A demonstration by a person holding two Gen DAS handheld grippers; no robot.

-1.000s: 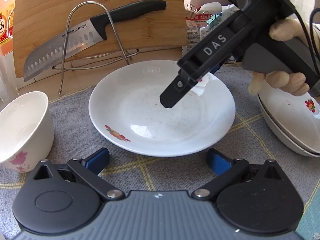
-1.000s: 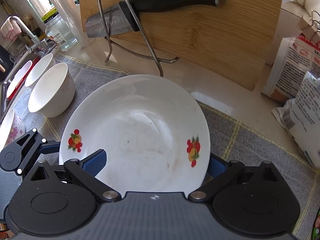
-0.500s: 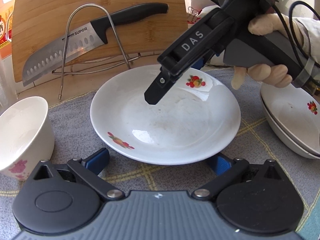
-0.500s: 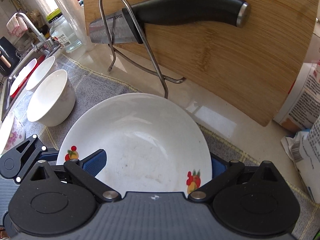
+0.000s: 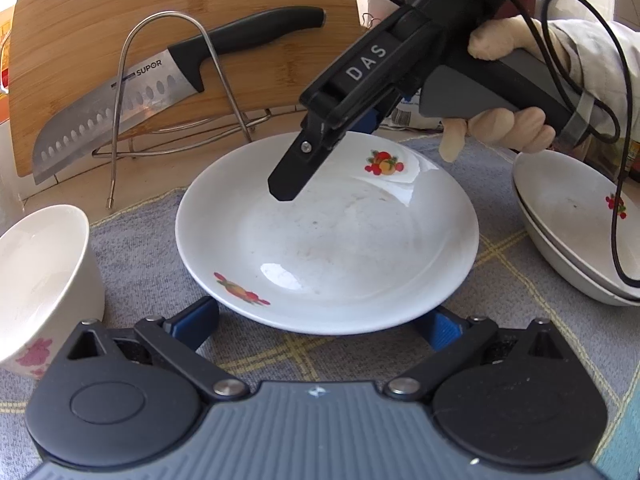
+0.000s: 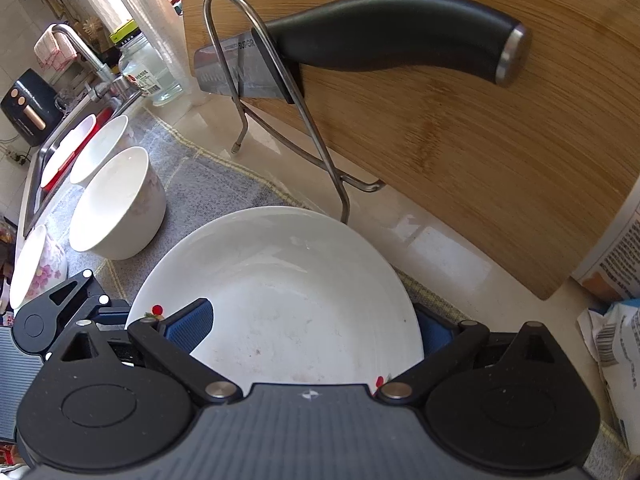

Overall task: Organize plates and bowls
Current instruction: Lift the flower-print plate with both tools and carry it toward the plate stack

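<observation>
Crockery is laid out on a grey checked cloth over a pale countertop. A white plate with fruit decals is seen at the centre of the cloth, in front of a bamboo cutting board propped behind a wire rack in which a Supor knife is held. The left gripper is positioned at the plate's near rim with its blue pads spread wide, one on either side of the rim; whether the plate is touched cannot be determined. The right gripper is held over the far rim by a hand, its pads also set apart, one above the plate and one past its edge; no pinch is observed. Stacked plates are noted on the right of the cloth, well clear of the central plate. A floral bowl is noted to the left, with further white bowls lined up towards the sink.
</observation>
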